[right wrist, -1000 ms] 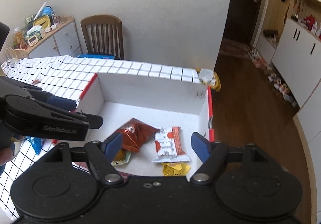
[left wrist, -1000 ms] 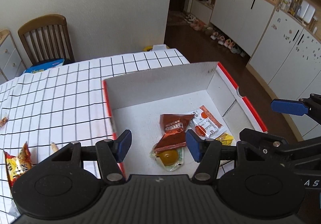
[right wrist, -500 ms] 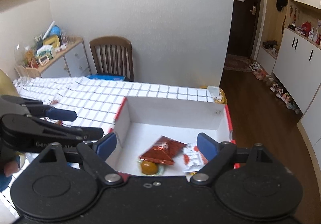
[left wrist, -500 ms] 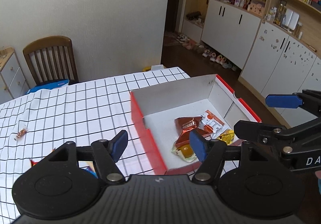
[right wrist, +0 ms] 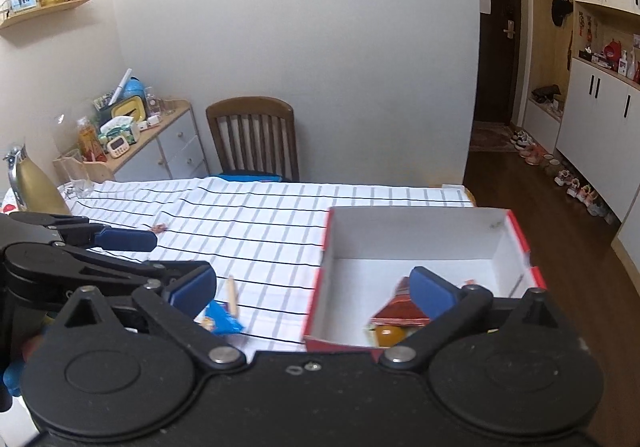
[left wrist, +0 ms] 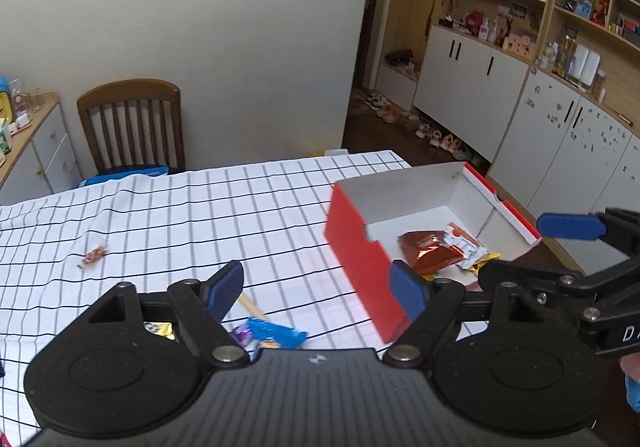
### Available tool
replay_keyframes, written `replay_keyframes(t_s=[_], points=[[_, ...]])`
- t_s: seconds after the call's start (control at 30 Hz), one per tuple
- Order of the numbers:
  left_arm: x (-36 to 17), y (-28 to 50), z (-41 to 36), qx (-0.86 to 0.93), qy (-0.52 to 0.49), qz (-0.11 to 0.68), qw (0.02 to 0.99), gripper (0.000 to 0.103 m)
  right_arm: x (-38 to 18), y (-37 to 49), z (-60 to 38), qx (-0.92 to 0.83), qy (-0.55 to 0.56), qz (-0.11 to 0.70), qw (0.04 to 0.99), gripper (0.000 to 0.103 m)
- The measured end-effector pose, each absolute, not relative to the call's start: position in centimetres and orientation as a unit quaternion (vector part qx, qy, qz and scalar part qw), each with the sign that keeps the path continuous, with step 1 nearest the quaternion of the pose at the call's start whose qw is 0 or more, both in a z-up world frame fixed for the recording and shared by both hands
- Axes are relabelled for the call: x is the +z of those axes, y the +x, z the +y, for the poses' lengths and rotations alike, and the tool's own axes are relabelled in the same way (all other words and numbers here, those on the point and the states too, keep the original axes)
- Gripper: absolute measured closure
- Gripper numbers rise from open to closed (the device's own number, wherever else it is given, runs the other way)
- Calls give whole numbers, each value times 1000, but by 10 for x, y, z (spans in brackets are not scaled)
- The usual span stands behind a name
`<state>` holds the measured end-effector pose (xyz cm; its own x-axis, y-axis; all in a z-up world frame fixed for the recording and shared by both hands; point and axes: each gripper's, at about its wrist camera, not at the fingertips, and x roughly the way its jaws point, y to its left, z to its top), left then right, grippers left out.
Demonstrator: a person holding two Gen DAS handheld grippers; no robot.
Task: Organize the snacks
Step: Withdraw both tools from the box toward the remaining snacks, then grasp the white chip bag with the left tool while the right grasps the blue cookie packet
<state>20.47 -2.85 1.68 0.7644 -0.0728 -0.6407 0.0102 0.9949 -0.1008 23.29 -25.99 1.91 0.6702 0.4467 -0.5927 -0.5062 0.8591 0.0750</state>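
left tool (left wrist: 316, 285): jaws opening, nothing between them; lower centre of the left wrist view, over the counter (left wrist: 200, 215) beside the box
right tool (right wrist: 312, 289): jaws opening and empty; its right finger overlaps the box interior in the right wrist view
box (left wrist: 356, 243): red outside, white inside; right of centre, near the counter's right edge; holds a red-brown packet (left wrist: 430, 251), a white-and-orange packet (left wrist: 462, 243), a yellow one
loose snacks: blue packet (left wrist: 276, 333) low centre; small candy (left wrist: 93, 255) at left
risk: tools close together may collide; a reach may nudge the box off the edge; thin flat packets may slip a pinch
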Motion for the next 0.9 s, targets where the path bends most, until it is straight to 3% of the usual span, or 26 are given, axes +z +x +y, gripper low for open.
replay_keyframes(t_s=[0.57, 0.9], points=[[-26, 180, 80, 28, -67, 355, 932, 21, -12, 207, -189, 253, -31, 334, 907, 0], [-73, 167, 100, 23, -61, 383, 922, 21, -46, 222, -160, 212, -38, 376, 901, 0]])
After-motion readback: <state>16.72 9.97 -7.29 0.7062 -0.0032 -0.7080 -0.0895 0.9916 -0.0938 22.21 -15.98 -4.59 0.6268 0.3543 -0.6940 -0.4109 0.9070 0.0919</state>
